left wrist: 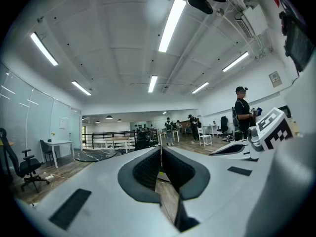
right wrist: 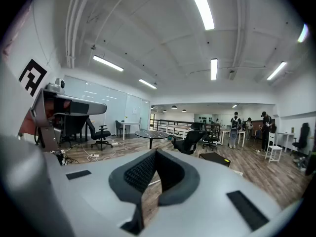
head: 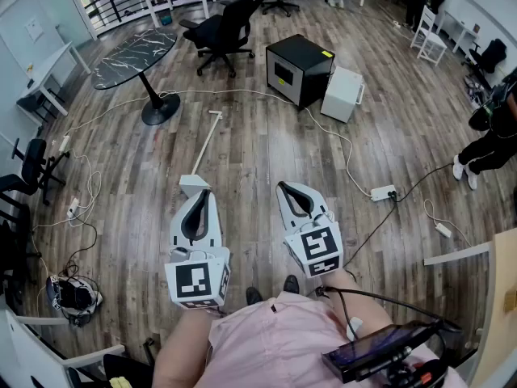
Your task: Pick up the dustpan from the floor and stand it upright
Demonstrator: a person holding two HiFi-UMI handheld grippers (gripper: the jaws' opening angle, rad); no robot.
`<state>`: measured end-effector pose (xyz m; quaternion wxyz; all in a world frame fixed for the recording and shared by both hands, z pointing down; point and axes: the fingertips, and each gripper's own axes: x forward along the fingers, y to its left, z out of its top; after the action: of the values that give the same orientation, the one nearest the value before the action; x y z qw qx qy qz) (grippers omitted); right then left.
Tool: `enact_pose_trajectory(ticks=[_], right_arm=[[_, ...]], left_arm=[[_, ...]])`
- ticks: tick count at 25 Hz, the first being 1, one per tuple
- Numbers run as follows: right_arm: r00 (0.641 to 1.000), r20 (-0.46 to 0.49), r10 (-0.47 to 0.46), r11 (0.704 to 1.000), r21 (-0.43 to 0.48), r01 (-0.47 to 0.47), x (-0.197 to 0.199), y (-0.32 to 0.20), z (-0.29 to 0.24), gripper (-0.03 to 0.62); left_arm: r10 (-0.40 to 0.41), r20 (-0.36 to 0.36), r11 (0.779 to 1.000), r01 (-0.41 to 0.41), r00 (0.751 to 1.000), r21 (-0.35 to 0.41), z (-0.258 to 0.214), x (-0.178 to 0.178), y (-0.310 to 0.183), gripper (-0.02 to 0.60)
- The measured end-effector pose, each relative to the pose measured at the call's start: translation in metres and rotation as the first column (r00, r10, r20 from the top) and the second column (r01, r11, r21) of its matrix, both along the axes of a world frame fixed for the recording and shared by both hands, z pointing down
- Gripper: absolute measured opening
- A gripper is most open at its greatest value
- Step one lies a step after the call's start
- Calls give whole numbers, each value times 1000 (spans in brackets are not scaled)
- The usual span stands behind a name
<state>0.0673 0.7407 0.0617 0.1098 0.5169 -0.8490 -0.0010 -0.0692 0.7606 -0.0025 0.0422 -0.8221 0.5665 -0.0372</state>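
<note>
The white dustpan [head: 192, 183] lies flat on the wooden floor, its long thin handle [head: 207, 142] running away from me. In the head view my left gripper [head: 201, 194] hangs over the pan's near edge, held level well above the floor, jaws shut and empty. In the left gripper view [left wrist: 161, 150] a bit of the white pan [left wrist: 164, 177] shows through the hollow between the closed jaws. My right gripper [head: 283, 187] is a little to the right of the dustpan, tips together with nothing between them; the right gripper view [right wrist: 156, 152] shows the same.
A black cabinet [head: 299, 69] and a white box [head: 343, 93] stand beyond the handle's end. A round marble table [head: 133, 51] and an office chair [head: 222, 31] are at the back left. A power strip [head: 382, 192] and cables cross the floor. A person [head: 489, 136] stands at the right.
</note>
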Motion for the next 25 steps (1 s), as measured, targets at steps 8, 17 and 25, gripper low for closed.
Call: enact_pose_trajectory(ticks=[8, 17, 25], right_arm=[[1000, 9, -4, 1000, 3, 4, 26, -11, 2, 0], [999, 23, -38, 999, 3, 38, 63, -23, 14, 0], [999, 38, -27, 999, -28, 28, 83, -53, 26, 0]], left_arm=[[4, 14, 1000, -4, 1000, -12, 6, 27, -10, 18], [-15, 36, 999, 16, 999, -30, 21, 65, -21, 18], [-24, 27, 1000, 25, 999, -15, 21, 80, -44, 29]])
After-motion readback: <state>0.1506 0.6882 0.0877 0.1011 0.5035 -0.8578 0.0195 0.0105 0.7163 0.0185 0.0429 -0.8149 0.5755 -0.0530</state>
